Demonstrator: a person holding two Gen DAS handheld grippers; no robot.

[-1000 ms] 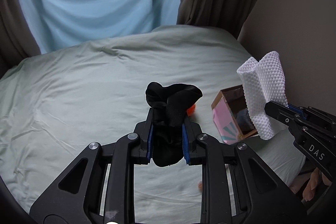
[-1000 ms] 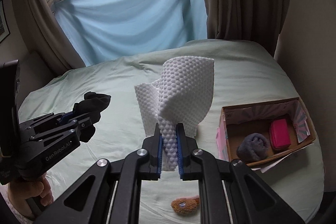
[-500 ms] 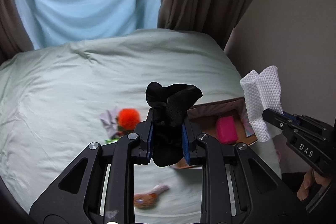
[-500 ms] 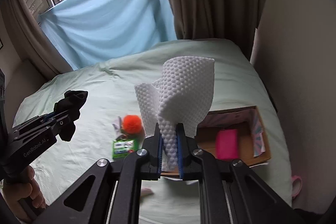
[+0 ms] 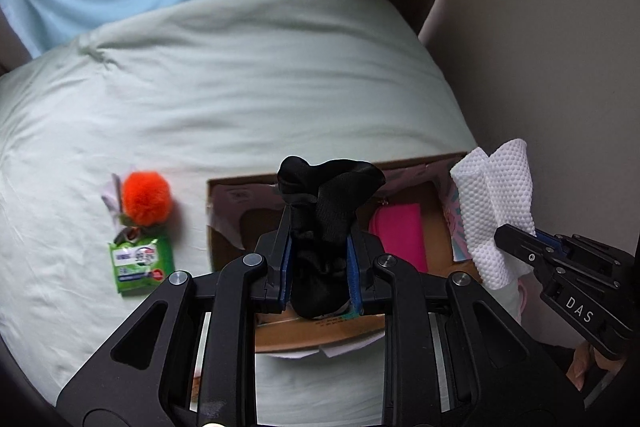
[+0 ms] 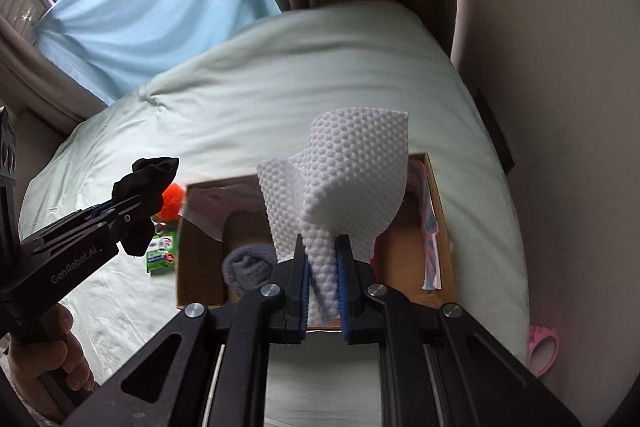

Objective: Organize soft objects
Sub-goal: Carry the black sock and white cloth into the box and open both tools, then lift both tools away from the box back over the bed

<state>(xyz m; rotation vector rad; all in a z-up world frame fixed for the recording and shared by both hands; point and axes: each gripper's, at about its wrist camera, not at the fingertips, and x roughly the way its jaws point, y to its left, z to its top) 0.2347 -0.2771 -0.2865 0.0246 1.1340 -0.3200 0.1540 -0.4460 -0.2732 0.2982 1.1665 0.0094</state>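
Observation:
My left gripper (image 5: 318,259) is shut on a black sock (image 5: 326,203) and holds it above the open cardboard box (image 5: 224,219). My right gripper (image 6: 322,267) is shut on a white dimpled cloth (image 6: 344,179), also above the box (image 6: 440,227). The box holds a pink pouch (image 5: 400,235) and a grey rolled cloth (image 6: 248,263). The right gripper with the cloth (image 5: 496,203) shows at the right of the left wrist view. The left gripper with the sock (image 6: 144,187) shows at the left of the right wrist view.
The box lies on a pale green bed (image 5: 240,87) near its right edge, next to a wall. An orange pompom (image 5: 146,197) and a green tissue pack (image 5: 140,263) lie left of the box. A pink object (image 6: 542,347) lies on the floor at the right.
Both grippers have moved forward and tilted down over the box, which now sits directly under them. Both still hold their items.

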